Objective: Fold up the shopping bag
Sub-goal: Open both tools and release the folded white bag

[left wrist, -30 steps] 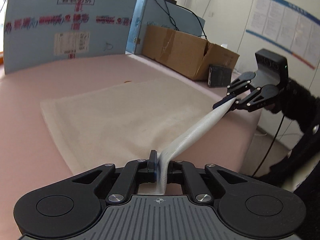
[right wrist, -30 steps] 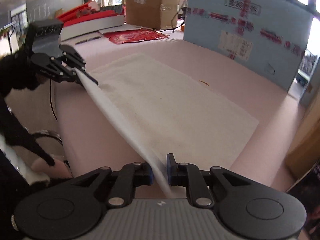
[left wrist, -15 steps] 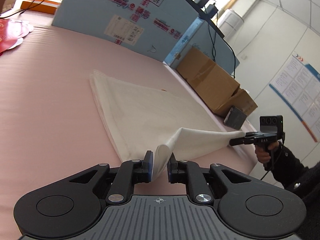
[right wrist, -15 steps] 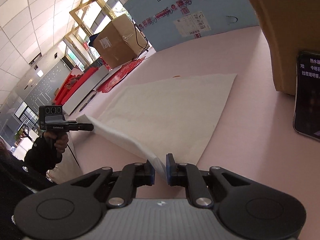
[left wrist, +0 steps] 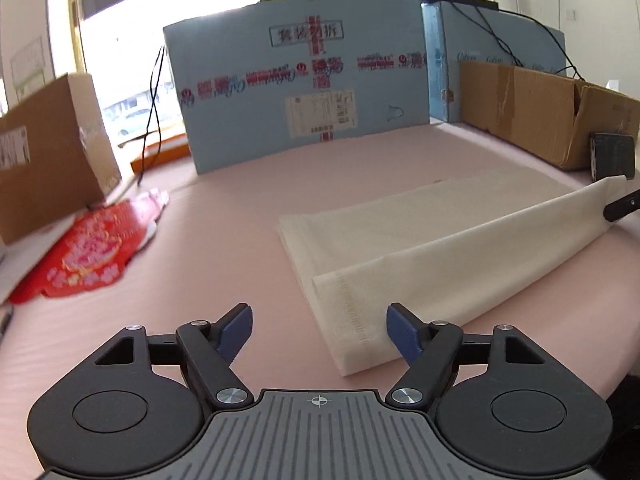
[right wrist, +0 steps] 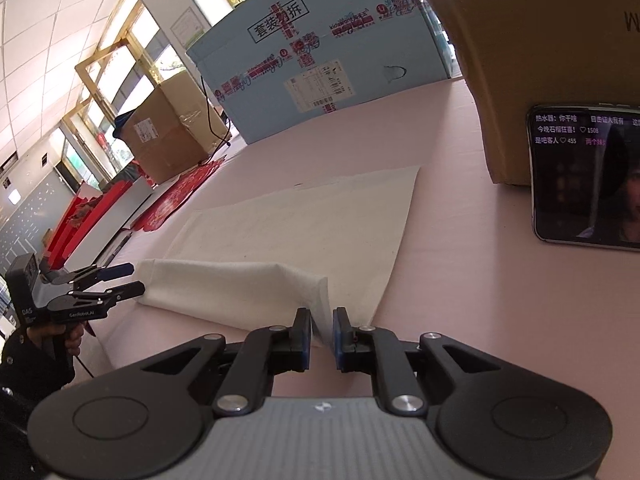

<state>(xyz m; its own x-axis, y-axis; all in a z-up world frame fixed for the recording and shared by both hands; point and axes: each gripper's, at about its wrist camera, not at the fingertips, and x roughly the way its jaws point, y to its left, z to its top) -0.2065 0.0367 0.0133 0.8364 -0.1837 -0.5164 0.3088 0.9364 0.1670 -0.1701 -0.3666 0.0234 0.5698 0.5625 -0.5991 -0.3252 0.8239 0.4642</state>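
The cream shopping bag lies flat on the pink table, right of centre in the left wrist view, with its near edge turned over into a long folded flap. The left gripper sits at the bottom of that frame with its fingers spread wide and holding nothing; the flap's near corner lies between them, close to the right-hand blue pad. In the right wrist view the right gripper fills the lower middle, its fingers nearly closed and pinching the raised corner of the flap. The left gripper shows again at the left edge there, fingers apart, just beside the flap's far end. A blue box stands behind the bag, a phone leans at the right, and red paper lies at the left.
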